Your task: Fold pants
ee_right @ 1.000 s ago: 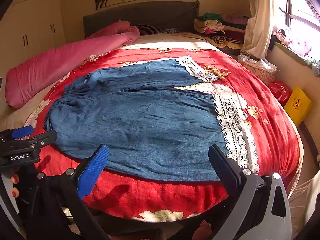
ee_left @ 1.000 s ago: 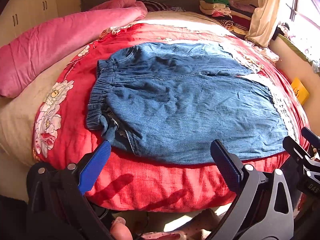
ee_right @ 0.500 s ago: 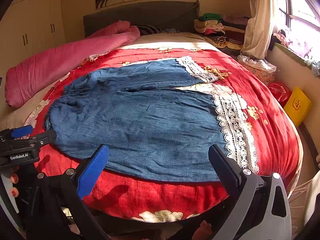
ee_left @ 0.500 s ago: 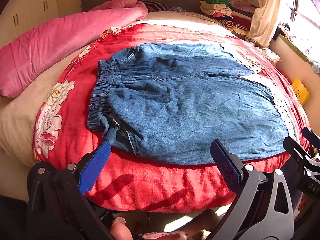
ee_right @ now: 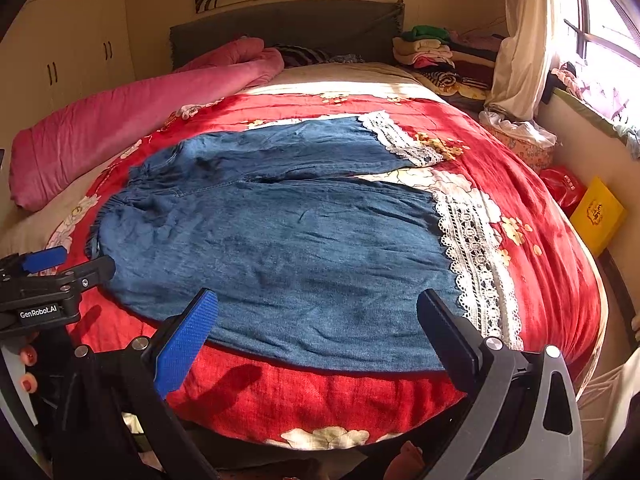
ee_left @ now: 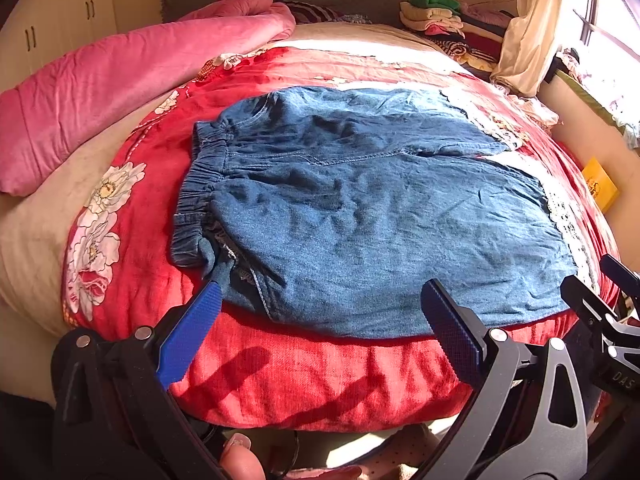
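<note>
Ahead of both sets of jaws, pants (ee_left: pixel 360 216) lie flat on the bed (ee_left: pixel 304 376), legs apart, ready for folding. We hold left gripper (ee_left: pixel 320 320) and right gripper (ee_right: pixel 316 320) wide open, empty, short of the near edge.

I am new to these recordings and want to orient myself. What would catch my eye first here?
First, the blue denim pants, spread flat across the middle of the red floral bedspread, white lace hems toward the window side. Next, the rolled pink quilt along the bed's left edge. Both open grippers, left gripper and right gripper, hover at the near edge.
</note>
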`<state>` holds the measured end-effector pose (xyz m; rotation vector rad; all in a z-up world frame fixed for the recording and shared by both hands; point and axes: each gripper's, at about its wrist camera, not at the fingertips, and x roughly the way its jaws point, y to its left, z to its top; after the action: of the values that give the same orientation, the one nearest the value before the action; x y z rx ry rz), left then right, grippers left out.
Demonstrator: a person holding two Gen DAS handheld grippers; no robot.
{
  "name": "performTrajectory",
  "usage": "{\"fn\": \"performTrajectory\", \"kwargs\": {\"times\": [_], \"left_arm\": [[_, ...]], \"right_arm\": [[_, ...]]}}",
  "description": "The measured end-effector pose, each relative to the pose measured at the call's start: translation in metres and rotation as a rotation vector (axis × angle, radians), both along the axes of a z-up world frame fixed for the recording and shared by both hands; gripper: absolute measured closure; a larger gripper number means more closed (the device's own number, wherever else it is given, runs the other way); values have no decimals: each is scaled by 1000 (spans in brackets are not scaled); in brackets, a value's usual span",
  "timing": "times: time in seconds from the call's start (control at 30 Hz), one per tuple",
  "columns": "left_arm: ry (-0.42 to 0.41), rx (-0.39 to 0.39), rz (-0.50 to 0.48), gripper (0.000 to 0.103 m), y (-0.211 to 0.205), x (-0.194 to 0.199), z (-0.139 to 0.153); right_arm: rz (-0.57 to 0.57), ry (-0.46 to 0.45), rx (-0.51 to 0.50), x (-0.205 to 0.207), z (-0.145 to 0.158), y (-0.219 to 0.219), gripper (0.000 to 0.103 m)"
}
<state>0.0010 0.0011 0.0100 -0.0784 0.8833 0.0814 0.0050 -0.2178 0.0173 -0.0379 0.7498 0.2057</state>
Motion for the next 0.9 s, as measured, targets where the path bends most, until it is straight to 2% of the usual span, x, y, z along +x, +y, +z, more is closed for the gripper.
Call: {"fn": "performTrajectory", "kwargs": {"times": [0.37,0.6,0.77,0.9], "left_arm": [[6,-35,46,9,35,34,0],[3,-50,117,9,90,76,8],[-1,-44,154,9,130,115,10],[14,-17,156,9,153,150,3]], "right_arm": [[79,32,2,49,6,24,4],[189,83,76,115,23,46,4],[277,83,23,162,31,80,4],[321,107,50,206,31,97,4]]}}
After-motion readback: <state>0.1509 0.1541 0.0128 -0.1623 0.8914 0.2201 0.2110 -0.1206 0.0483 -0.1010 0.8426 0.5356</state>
